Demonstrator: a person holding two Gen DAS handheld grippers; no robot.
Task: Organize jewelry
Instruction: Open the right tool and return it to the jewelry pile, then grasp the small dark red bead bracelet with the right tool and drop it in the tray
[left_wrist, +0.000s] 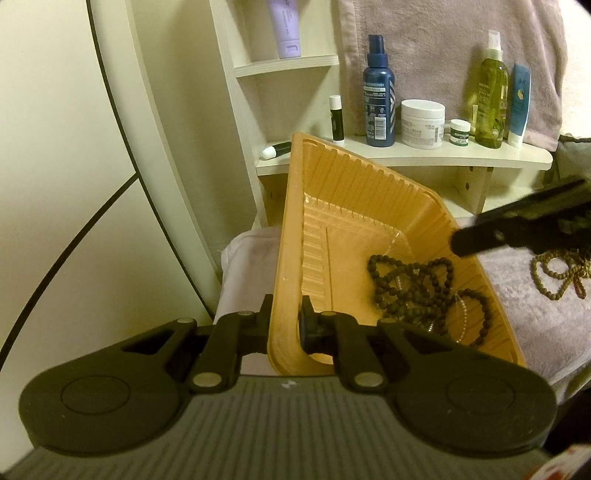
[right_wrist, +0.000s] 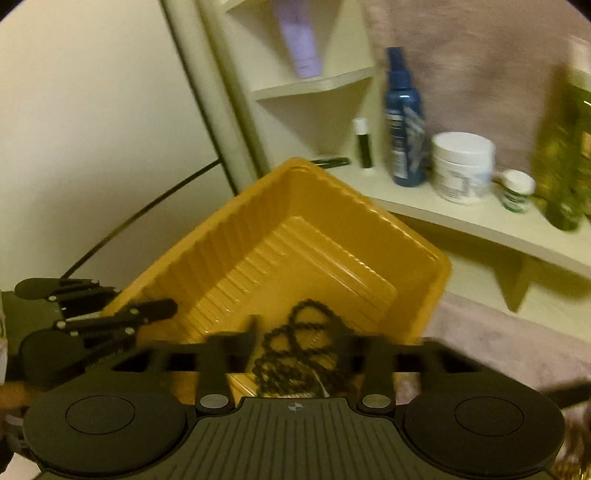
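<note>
An orange ribbed plastic tray (left_wrist: 332, 206) sits on a pale towel; it also shows in the right wrist view (right_wrist: 303, 236). Dark bead necklaces (left_wrist: 417, 291) lie heaped in its near right corner, also seen in the right wrist view (right_wrist: 295, 350). My left gripper (left_wrist: 286, 314) is shut on the tray's near left rim. My right gripper (right_wrist: 299, 332) is open and empty above the beads, blurred; in the left wrist view it (left_wrist: 480, 236) hangs over the tray's right edge. A brown bead necklace (left_wrist: 557, 273) lies on the towel to the right of the tray.
A white shelf (left_wrist: 424, 155) behind the tray carries a blue spray bottle (left_wrist: 380, 92), a white cream jar (left_wrist: 423, 123), a small green-labelled jar (left_wrist: 460, 133), a green bottle (left_wrist: 491, 96), a blue tube (left_wrist: 519, 103) and lip balms (left_wrist: 336, 118). A purple tube (left_wrist: 284, 27) stands on a higher shelf.
</note>
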